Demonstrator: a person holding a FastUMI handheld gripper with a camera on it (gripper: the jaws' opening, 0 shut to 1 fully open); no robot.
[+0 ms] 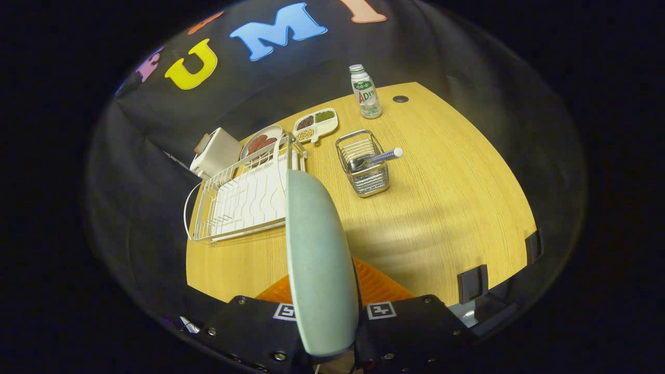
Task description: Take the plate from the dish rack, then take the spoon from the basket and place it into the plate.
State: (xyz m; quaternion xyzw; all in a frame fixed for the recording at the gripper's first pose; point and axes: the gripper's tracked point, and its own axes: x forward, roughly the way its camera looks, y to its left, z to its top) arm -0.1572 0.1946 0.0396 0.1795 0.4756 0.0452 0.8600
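Observation:
A pale grey-green plate stands on edge between my fingers, lifted above the wooden table; my gripper is shut on it. Beyond and left of the plate lies the white wire dish rack with no dishes in it. Ahead and slightly right stands a small wire basket holding a spoon, its bowl down in the basket and its blue-and-white handle sticking out to the right. The plate hides part of the rack's right side.
Behind the rack sit a white toaster, a round dish with red food and a divided tray of beans. A small white bottle stands at the table's far edge. Bare tabletop stretches right of the basket.

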